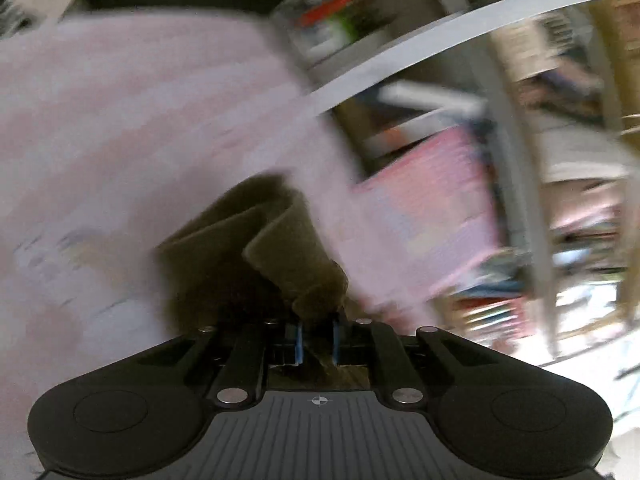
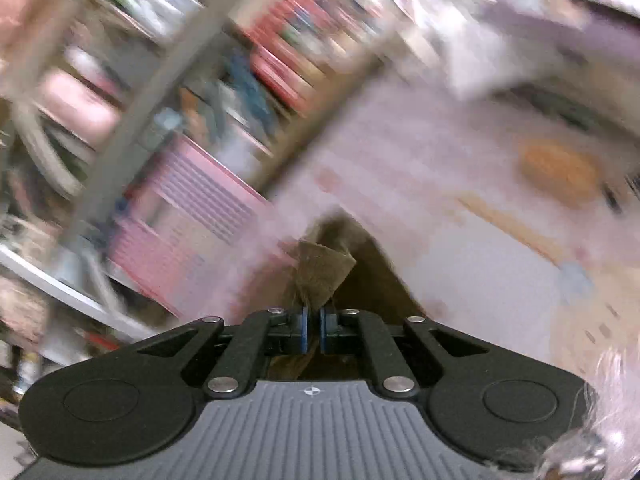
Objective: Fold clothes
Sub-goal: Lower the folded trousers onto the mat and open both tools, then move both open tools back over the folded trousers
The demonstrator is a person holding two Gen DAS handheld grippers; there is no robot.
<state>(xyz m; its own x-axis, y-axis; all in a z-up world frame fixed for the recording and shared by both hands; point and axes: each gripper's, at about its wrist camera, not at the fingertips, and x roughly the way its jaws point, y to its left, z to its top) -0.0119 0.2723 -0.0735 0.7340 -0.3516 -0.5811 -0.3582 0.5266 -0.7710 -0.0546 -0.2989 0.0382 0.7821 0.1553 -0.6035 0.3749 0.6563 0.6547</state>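
Olive-brown garment (image 1: pixel 256 248): your left gripper (image 1: pixel 318 342) is nearly closed, pinching a bunched fold of it; your right gripper (image 2: pixel 314 330) is likewise nearly closed, nipping a corner (image 2: pixel 322 274). Pale pink printed sheet (image 1: pixel 140 128) lies under the garment, filling 9 to 12 o'clock in the left view. Cluttered shelving (image 1: pixel 520 140), heavily blurred, crowds 1 to 3 o'clock. Grey-white rail (image 1: pixel 460 36) crosses at 1 o'clock. In the right view, shelving (image 2: pixel 180 120) fills 9 to 11 o'clock.

Both views heavily motion-blurred, backgrounds smeared; only the gripper bodies are sharp. Soft even light, fisheye bending at edges.
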